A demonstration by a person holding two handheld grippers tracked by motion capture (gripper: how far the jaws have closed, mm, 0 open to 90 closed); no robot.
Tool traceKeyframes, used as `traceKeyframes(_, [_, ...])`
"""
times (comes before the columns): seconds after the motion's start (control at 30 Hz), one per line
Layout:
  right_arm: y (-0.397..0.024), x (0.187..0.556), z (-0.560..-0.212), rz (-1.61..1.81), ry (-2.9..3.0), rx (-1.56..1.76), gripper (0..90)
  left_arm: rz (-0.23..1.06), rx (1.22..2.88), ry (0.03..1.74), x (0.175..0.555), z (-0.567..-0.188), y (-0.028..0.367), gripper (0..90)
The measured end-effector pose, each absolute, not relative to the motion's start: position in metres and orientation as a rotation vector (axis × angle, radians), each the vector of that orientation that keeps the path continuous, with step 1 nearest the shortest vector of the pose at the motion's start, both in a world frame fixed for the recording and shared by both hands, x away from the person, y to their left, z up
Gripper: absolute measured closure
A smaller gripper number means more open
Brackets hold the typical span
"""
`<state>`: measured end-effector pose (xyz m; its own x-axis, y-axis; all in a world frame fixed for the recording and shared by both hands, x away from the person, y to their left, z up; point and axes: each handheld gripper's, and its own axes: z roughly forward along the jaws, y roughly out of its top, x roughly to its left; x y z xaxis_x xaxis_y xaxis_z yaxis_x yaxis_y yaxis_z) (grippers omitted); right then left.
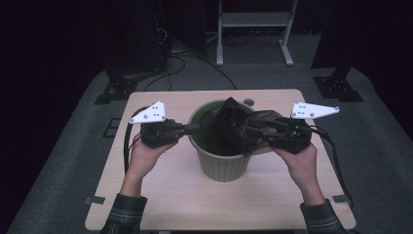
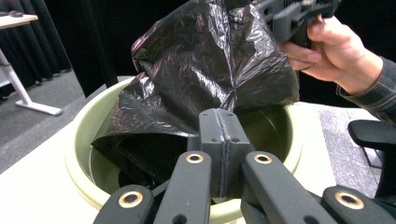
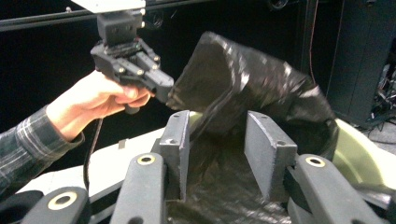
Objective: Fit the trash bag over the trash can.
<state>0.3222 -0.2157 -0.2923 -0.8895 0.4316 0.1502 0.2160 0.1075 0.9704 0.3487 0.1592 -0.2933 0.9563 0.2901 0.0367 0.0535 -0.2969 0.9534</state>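
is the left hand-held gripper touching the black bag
Touching. In the left gripper view the left hand-held gripper has its jaws shut on a fold of the black bag.

No readable text or labels

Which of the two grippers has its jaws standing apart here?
The right gripper: a gap shows between its jaws, with the black plastic bag beyond. The left gripper has its jaws pressed flat together over the green bin.
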Motion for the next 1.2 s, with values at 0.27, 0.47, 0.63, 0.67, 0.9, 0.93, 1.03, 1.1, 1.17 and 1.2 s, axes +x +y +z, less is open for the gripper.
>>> traceKeyframes(0.27, [-0.213,0.317,-0.307,1.881,2.234,0.659,59.0,0.237,1.863,0.257,0.349,-0.294,0.162,89.6])
traceKeyframes(0.47, [-0.208,0.311,-0.311,1.867,2.258,0.646,59.0,0.237,1.866,0.252,0.348,-0.293,0.162,89.6])
traceKeyframes(0.63, [-0.207,0.314,-0.312,1.854,2.266,0.659,59.3,0.23,1.866,0.251,0.348,-0.293,0.16,89.6])
traceKeyframes(0.67, [-0.207,0.316,-0.312,1.858,2.26,0.662,60.1,0.229,1.868,0.248,0.348,-0.293,0.16,89.6])
traceKeyframes(0.9, [-0.207,0.32,-0.302,1.903,2.249,0.628,74.1,0.225,1.87,0.243,0.349,-0.294,0.158,89.6])
traceKeyframes(0.93, [-0.205,0.32,-0.301,1.904,2.26,0.616,77.3,0.224,1.87,0.243,0.349,-0.294,0.157,89.6])
traceKeyframes(1.03, [-0.2,0.321,-0.3,1.888,2.28,0.586,86.9,0.221,1.873,0.24,0.349,-0.295,0.157,89.6])
traceKeyframes(1.1, [-0.198,0.322,-0.299,1.861,2.277,0.574,90.0,0.224,1.874,0.245,0.348,-0.295,0.158,89.6])
traceKeyframes(1.17, [-0.197,0.324,-0.299,1.828,2.27,0.598,90.0,0.232,1.873,0.262,0.349,-0.295,0.162,89.5])
traceKeyframes(1.2, [-0.197,0.325,-0.298,1.82,2.262,0.608,90.0,0.247,1.861,0.284,0.349,-0.295,0.165,87.0])
